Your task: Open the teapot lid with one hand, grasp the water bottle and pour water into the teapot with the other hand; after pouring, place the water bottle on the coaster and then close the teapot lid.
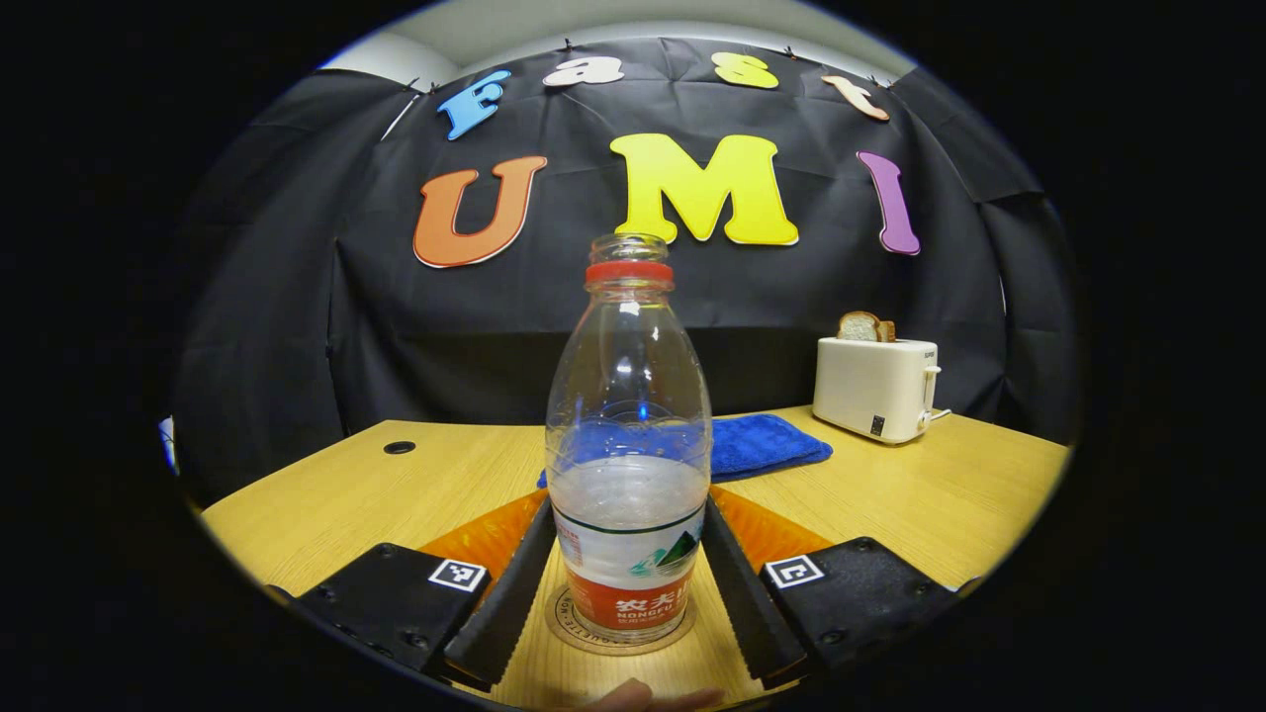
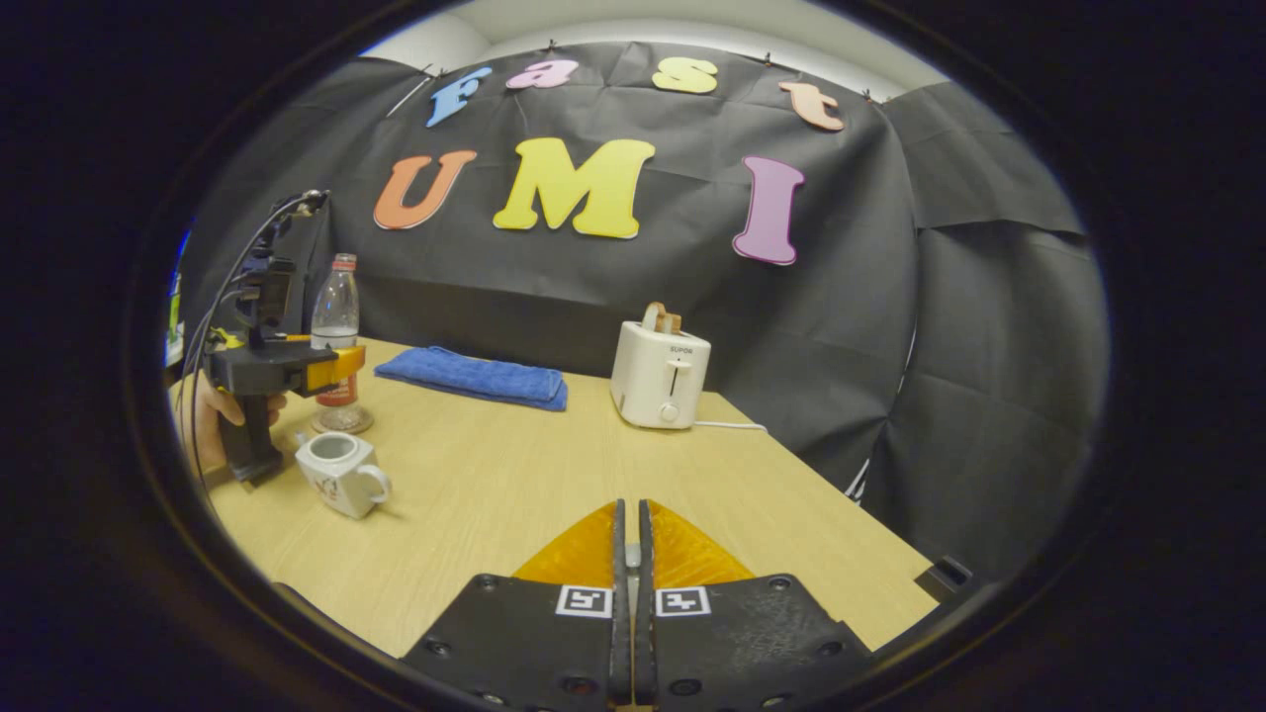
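Our left hand-held gripper point(image 1: 627, 583) stands spread around the water bottle point(image 1: 629, 465), one finger on each side of its lower body, and from the left gripper view we cannot tell whether the pads touch the plastic or stand just off it. The bottle sits upright on the coaster point(image 1: 619, 633), uncapped and partly filled, directly ahead between the fingers. Our right hand-held gripper point(image 2: 629, 554) is pressed together on nothing, hovering above bare counter point(image 2: 554, 475), with the teapot point(image 2: 341, 473) well off to its left, open-topped, just in front of the bottle; we cannot make out the lid anywhere. We judge the placing step nearly finished, with closing the teapot left to do. The risk from here is drawing the left gripper back while a finger drags the bottle's side: the open bottle could tip off the coaster and spill toward the blue cloth point(image 1: 757, 445) behind it. A second risk is the right gripper reaching leftward and knocking the teapot or the bottle. The toaster point(image 2: 660, 374) beyond looks well clear.
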### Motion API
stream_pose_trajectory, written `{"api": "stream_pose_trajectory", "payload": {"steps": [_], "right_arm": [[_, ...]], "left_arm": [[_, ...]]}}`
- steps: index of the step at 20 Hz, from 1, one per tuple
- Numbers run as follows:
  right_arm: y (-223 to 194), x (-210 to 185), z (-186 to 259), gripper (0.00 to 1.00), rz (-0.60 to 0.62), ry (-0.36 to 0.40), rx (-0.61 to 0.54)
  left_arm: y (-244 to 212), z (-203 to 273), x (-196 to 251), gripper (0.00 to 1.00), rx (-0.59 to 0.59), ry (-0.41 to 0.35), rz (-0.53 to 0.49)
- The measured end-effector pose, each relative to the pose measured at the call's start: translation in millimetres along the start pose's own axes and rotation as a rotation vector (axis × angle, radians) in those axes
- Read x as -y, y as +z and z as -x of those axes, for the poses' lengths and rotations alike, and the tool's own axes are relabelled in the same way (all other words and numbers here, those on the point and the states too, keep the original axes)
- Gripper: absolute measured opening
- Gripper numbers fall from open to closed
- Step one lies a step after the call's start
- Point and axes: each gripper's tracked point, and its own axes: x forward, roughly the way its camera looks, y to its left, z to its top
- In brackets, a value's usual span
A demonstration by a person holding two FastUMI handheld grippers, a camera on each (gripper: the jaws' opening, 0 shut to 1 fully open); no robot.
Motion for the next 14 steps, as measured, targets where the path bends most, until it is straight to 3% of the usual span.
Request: {"api": "stream_pose_trajectory", "payload": {"steps": [2, 8, 14], "right_arm": [[1, 0, 1, 0.01, 0.001, -0.002, 0.002], [5, -5, 6, 0.01, 0.012, 0.007, 0.013], [17, -15, 16, 0.01, 0.015, 0.013, 0.042]], "left_arm": [[1, 2, -2, 0.93, -0.003, 0.006, -0.005], [8, 22, -1, 0.93, 0.004, -0.011, 0.019], [-4, 52, -2, 0.93, -0.022, -0.017, -0.028]]}}
